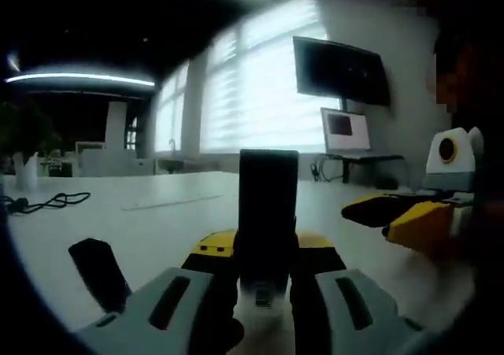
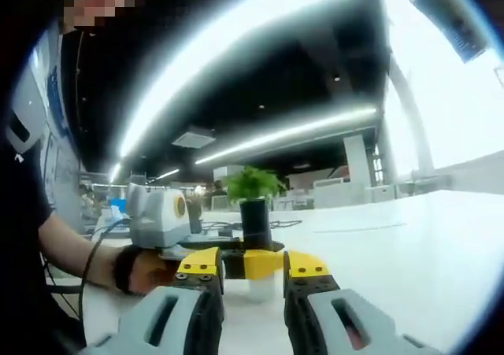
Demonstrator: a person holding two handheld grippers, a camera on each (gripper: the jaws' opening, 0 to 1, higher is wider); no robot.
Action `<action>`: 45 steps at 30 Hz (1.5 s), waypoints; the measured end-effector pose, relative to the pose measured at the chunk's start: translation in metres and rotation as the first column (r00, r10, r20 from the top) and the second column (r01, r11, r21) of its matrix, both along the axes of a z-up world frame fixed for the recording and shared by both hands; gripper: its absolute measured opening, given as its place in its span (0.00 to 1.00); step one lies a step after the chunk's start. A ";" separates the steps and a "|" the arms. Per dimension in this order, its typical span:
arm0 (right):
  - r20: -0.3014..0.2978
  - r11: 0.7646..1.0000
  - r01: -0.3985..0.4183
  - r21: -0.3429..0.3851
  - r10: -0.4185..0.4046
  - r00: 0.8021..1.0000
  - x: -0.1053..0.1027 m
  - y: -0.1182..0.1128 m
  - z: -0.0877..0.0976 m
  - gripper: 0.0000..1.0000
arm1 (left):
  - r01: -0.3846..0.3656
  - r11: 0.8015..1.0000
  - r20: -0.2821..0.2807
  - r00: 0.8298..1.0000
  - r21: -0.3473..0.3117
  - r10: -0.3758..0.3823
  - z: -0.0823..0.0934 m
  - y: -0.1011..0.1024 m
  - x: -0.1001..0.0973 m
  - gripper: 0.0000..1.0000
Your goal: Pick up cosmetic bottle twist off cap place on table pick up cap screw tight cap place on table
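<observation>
My left tongs pinch the cosmetic bottle at centre frame, its dark cap still on. I read no label or writing on it. My right tongs come in from the right of the frame. In the right gripper view those tongs stand spread before the bottle, above the white counter.

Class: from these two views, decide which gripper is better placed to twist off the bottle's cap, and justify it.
Right gripper: probably. Left gripper clamps the bottle low, so the right, open beside it, can take the dark cap.
</observation>
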State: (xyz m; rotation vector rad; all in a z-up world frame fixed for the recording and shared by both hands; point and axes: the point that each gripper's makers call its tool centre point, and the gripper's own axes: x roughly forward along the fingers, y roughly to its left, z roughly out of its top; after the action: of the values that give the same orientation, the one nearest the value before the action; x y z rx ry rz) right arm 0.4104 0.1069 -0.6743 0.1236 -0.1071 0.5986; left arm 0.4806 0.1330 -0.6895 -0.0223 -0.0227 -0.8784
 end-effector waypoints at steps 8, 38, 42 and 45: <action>0.000 1.000 -0.003 0.012 0.003 1.000 -0.001 0.000 0.002 0.24 | 0.049 0.996 -0.047 0.998 -0.068 -0.053 0.007 0.019 -0.020 0.15; -0.014 1.000 0.015 0.016 -0.014 1.000 0.002 -0.003 0.000 0.23 | 0.064 0.998 0.048 0.997 -0.018 -0.063 0.009 0.037 -0.046 0.13; -0.017 1.000 0.019 0.021 -0.018 1.000 0.002 -0.003 0.000 0.23 | 0.056 0.998 0.046 0.997 -0.025 -0.055 0.009 0.039 -0.046 0.13; -0.029 0.999 0.024 0.040 -0.022 0.999 0.003 -0.005 0.000 0.23 | 0.056 0.998 0.049 0.997 -0.028 -0.055 0.010 0.039 -0.047 0.13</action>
State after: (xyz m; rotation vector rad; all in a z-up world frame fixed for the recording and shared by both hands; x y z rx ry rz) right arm 0.4138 0.1014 -0.6744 0.1700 -0.0932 0.5717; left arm 0.4331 0.1722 -0.6796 -0.0294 -0.0807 -0.9343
